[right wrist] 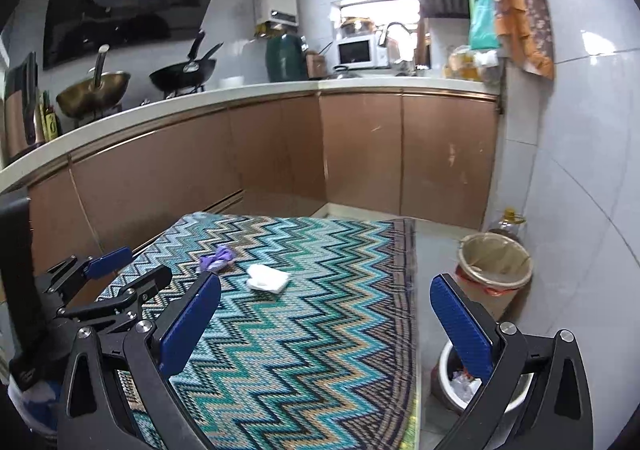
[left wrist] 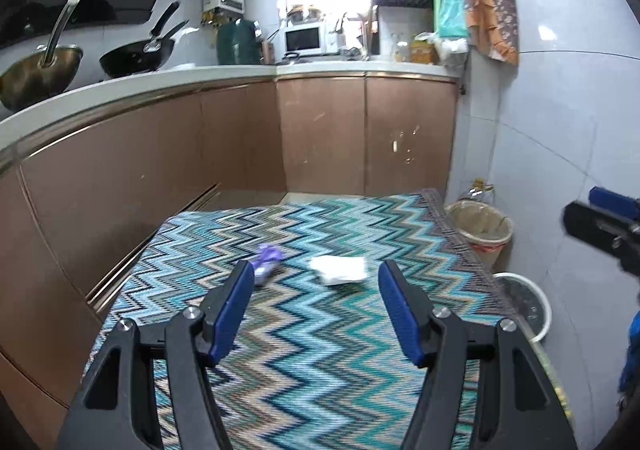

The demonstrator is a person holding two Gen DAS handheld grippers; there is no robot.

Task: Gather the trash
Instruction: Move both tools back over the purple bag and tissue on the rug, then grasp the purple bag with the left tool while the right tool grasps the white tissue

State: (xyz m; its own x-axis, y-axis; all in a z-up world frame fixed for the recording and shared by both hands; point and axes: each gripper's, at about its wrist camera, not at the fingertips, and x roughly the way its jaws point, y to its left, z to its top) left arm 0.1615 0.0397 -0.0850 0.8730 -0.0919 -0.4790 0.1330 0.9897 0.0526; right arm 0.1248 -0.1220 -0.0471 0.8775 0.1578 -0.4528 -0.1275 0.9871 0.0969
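Note:
A crumpled white tissue (left wrist: 340, 269) and a purple wrapper (left wrist: 265, 261) lie on the zigzag-patterned tablecloth (left wrist: 304, 350). My left gripper (left wrist: 316, 278) is open and empty, just short of both. The tissue (right wrist: 267, 278) and the wrapper (right wrist: 216, 257) also show in the right wrist view. My right gripper (right wrist: 326, 290) is open and empty, over the table's right edge. The left gripper (right wrist: 120, 270) appears at the left of that view. A lined waste bin (right wrist: 495, 270) stands on the floor right of the table.
A white bucket (right wrist: 460, 386) holding scraps sits below the right gripper, beside the table. Brown cabinets (left wrist: 320, 137) and a counter with pans (left wrist: 132, 57) and a microwave (left wrist: 304, 39) lie beyond. A tiled wall (left wrist: 560, 129) is on the right.

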